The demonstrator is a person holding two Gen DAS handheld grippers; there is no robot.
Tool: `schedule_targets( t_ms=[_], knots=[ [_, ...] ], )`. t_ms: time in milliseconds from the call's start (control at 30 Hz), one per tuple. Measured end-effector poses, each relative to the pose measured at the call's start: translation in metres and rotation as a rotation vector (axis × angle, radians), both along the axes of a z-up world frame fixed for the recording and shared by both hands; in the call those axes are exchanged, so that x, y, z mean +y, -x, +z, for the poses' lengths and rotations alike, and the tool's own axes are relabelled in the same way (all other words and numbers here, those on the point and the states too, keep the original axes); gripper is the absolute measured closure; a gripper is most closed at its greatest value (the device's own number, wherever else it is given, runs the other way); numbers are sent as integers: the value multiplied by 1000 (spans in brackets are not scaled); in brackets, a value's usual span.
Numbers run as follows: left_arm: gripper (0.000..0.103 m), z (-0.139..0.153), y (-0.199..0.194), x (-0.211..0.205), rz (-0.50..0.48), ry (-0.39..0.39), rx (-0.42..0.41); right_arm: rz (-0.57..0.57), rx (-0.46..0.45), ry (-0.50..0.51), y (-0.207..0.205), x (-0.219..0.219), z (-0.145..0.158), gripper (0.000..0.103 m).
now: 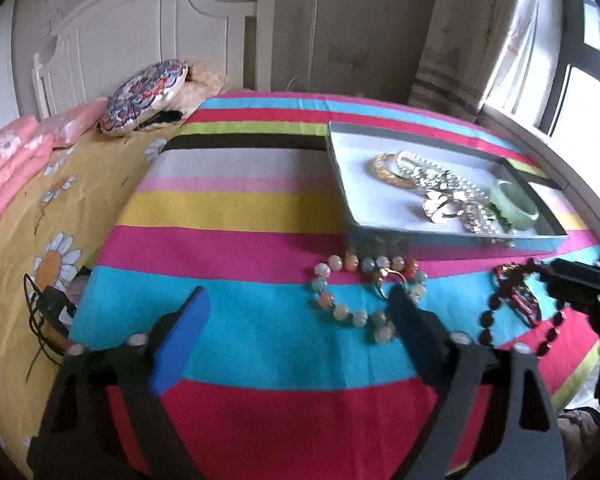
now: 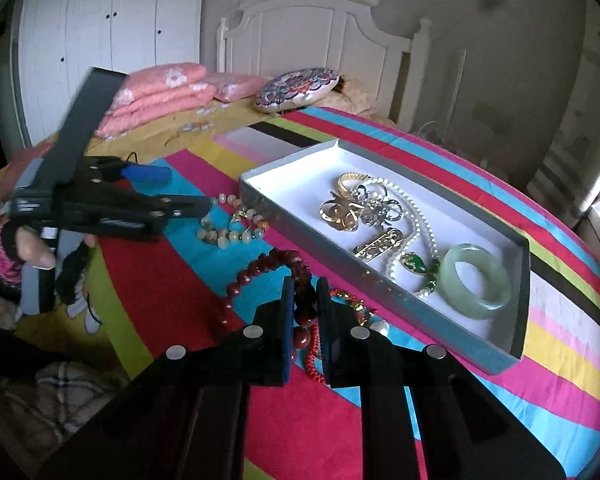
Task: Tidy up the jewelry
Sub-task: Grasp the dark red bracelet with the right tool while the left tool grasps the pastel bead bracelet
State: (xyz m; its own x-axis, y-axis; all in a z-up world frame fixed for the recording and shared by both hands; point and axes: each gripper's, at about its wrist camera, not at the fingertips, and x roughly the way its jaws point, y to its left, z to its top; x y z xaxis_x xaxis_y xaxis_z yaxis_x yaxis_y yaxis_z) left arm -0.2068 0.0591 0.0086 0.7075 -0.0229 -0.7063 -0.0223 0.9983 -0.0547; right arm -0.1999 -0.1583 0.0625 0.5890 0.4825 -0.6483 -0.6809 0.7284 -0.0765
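In the right wrist view my right gripper [image 2: 305, 296] is shut on a dark red bead string [image 2: 260, 268] that lies on the striped bedspread just in front of the grey jewelry box [image 2: 260, 196]. A thin red coral strand [image 2: 314, 364] and a gold trinket lie under it. My left gripper [image 1: 298, 292] is open, low over the blue stripe. Its right finger overlaps a pastel bead bracelet [image 1: 340, 268] with a gold ring inside. The box [image 1: 440, 240] holds a jade bangle [image 2: 476, 280], a pearl necklace, a green pendant and gold and silver brooches.
A person's hand [image 2: 32, 248] holds the left gripper [image 2: 188, 190] at the left. Pink folded pillows [image 2: 160, 92] and a round patterned cushion [image 1: 144, 98] lie by the white headboard. A black cable [image 1: 40, 312] lies on the yellow sheet. A window sill runs along the right.
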Motion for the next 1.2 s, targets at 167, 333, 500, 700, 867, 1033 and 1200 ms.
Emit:
schedule_targets(
  t_ms=[167, 333, 500, 700, 867, 1033, 1200],
  knots=[
    [52, -8, -16, -10, -25, -47, 47, 3, -1, -15, 0, 2, 0, 89],
    [94, -8, -12, -24, -101, -90, 38, -2, 0, -28, 1, 2, 0, 89],
    [94, -3, 3, -27, -115, -89, -23, -23, -23, -57, 2, -3, 5, 89],
    [94, 29, 18, -38, -160, -115, -144, -45, -50, -84, 1, -10, 13, 89],
    [94, 45, 21, -52, -209, -110, -178, -58, -59, -102, 0, -16, 16, 89],
    [94, 51, 25, -65, -234, -132, -199, -79, -74, -122, 1, -25, 22, 89],
    [94, 61, 29, -72, -245, -149, -227, -106, -94, -146, 2, -35, 29, 89]
  ],
)
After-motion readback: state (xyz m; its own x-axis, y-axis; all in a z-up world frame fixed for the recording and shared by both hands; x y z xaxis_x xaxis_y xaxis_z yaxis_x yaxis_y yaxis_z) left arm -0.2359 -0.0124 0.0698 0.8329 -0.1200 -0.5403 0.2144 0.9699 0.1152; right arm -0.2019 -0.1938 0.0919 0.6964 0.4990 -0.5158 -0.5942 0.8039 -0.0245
